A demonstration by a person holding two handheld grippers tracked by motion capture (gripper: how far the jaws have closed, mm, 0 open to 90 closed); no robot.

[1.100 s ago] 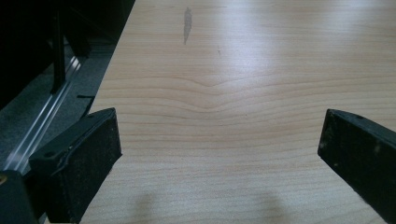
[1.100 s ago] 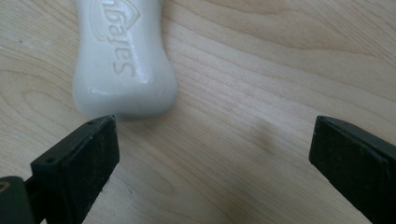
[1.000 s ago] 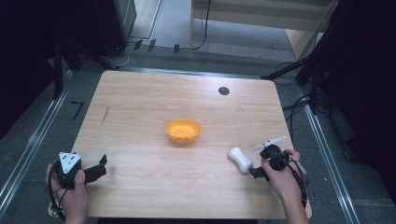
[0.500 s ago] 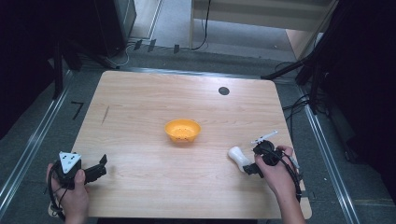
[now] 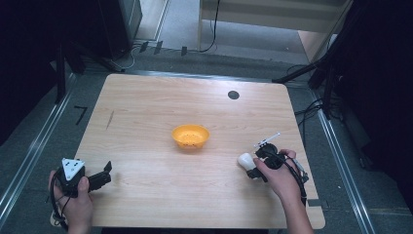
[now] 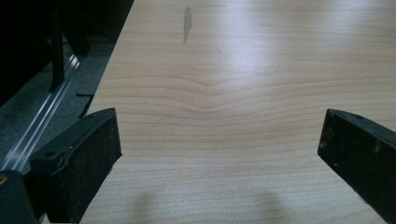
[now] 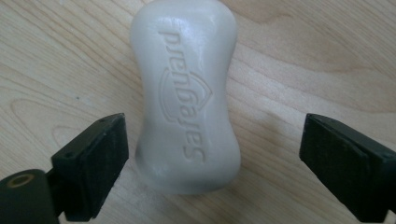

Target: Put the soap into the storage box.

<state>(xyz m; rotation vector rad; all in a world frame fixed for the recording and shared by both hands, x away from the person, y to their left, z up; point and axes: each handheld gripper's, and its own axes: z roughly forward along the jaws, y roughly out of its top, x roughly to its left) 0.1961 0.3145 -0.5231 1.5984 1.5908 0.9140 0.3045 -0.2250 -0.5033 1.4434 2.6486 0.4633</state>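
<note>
Straddling the white soap bar [image 7: 187, 100] lying flat on the worktop [image 5: 146, 122] near the orange bowl [image 5: 190, 136], the spread right tool [image 7: 212, 158] sits off-centre, so closing could skid it sideways; left tool [image 6: 219, 154] idles spread.

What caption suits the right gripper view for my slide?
Open right gripper straddling a white embossed soap bar lying on the light wooden table.

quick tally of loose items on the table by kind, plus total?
Soap bar: 1, white, lying flat between the open right gripper's jaws
Bowl: 1, orange, mid-table
Total: 2
</note>
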